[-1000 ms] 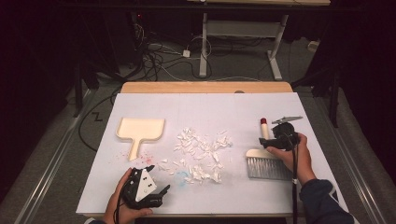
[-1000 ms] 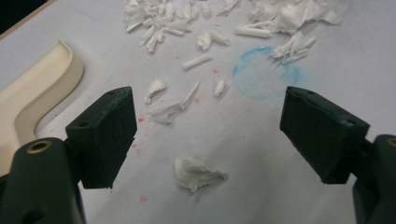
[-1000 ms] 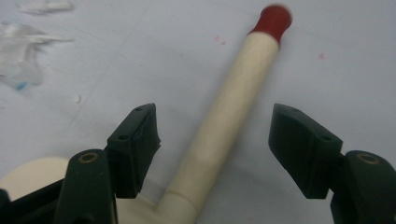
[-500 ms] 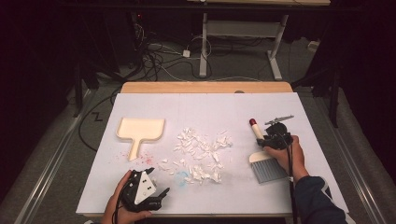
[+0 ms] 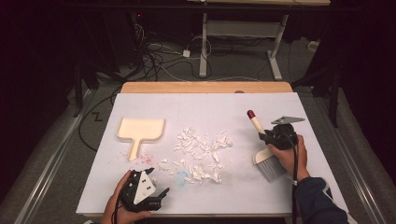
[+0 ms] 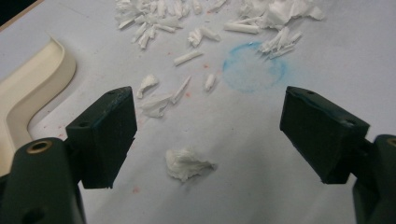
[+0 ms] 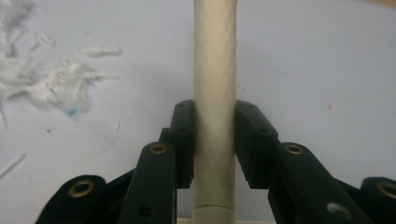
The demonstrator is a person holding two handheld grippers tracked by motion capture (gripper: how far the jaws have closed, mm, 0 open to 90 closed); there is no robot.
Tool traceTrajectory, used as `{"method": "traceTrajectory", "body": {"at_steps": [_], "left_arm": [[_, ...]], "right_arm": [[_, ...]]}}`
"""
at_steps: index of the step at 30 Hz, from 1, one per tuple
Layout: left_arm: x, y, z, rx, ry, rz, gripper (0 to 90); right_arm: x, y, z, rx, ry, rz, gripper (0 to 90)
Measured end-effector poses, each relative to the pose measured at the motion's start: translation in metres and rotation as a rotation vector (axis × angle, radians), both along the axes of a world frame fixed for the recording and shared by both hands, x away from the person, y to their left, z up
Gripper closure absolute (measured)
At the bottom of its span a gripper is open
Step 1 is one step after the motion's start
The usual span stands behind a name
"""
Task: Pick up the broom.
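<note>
High view: the right gripper [image 5: 267, 136] has just been closing, and its jaws now pinch the cream handle of the small hand brush [image 5: 263, 144] with grey bristles and a dark red tip. A second ago the brush lay flat on the white table sheet [image 5: 210, 105] with the gripper over it. The brush sits at the sheet's right side, handle angled up and away. The left gripper [image 5: 148, 192] stays at the near edge, as before. The cream plastic dustpan [image 5: 140, 129] lies at the left with nothing in it that I can make out; the torn white paper scraps [image 5: 201, 151] are spread on the sheet between pan and brush.

Left gripper view: jaws spread wide, one crumpled scrap between them, untouched.

Right gripper view: both pads pressed on the cream handle, dead centre.
</note>
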State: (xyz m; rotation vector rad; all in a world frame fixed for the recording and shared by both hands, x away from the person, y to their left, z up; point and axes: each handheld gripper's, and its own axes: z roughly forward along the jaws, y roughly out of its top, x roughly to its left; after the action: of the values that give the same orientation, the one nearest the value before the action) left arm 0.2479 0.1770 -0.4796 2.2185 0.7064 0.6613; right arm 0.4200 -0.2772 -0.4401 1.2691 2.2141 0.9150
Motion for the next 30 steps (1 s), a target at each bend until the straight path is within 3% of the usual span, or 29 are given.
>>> {"method": "traceTrajectory", "body": {"at_steps": [1, 2, 4, 9, 10, 11, 15, 19, 21, 24, 25, 26, 28, 29, 30], "left_arm": [[0.000, 0.000, 0.000, -0.001, 0.000, 0.001, 18.0], [0.000, 0.000, 0.001, -0.003, -0.001, 0.003, 18.0], [-0.001, 0.000, 0.001, -0.005, -0.001, 0.002, 18.1], [-0.001, 0.000, 0.002, -0.006, -0.003, 0.003, 18.1], [-0.001, -0.001, 0.002, -0.007, -0.001, 0.005, 18.1], [-0.001, -0.001, 0.002, -0.009, 0.000, 0.006, 18.5], [0.000, -0.002, 0.001, -0.009, 0.004, 0.005, 18.5], [0.001, -0.004, 0.005, -0.054, 0.011, 0.008, 19.3], [0.006, -0.015, 0.011, -0.103, 0.018, 0.004, 20.2], [0.012, -0.030, 0.017, -0.117, 0.011, -0.029, 20.5], [0.021, -0.049, 0.024, -0.142, 0.010, -0.072, 20.9], [0.021, -0.049, 0.024, -0.142, 0.010, -0.072, 20.9], [0.031, -0.073, 0.031, -0.170, 0.018, -0.122, 20.9], [0.039, -0.101, 0.039, -0.214, 0.036, -0.180, 20.9], [0.039, -0.101, 0.039, -0.214, 0.036, -0.180, 20.7]], "right_arm": [[0.000, 0.000, 0.000, 0.000, 0.000, 0.000, 71.6], [-0.006, -0.004, 0.007, 0.024, -0.043, 0.000, 71.6], [-0.009, -0.006, 0.009, 0.041, -0.057, -0.002, 71.6], [-0.026, -0.018, 0.023, 0.099, -0.155, -0.006, 71.7], [-0.026, -0.018, 0.023, 0.099, -0.155, -0.006, 71.7], [-0.036, -0.021, 0.030, 0.106, -0.195, -0.002, 71.8], [-0.048, -0.026, 0.039, 0.128, -0.239, 0.008, 71.8], [-0.057, -0.027, 0.049, 0.149, -0.261, 0.019, 72.0], [-0.062, -0.025, 0.054, 0.155, -0.289, 0.023, 72.0], [-0.065, -0.019, 0.058, 0.148, -0.304, 0.038, 72.0], [-0.065, -0.018, 0.058, 0.149, -0.304, 0.043, 72.0], [-0.066, -0.016, 0.058, 0.146, -0.301, 0.051, 72.0], [-0.067, -0.015, 0.058, 0.157, -0.307, 0.050, 72.0], [-0.069, -0.011, 0.061, 0.160, -0.305, 0.062, 72.0], [-0.071, -0.009, 0.062, 0.161, -0.326, 0.062, 72.0]]}}
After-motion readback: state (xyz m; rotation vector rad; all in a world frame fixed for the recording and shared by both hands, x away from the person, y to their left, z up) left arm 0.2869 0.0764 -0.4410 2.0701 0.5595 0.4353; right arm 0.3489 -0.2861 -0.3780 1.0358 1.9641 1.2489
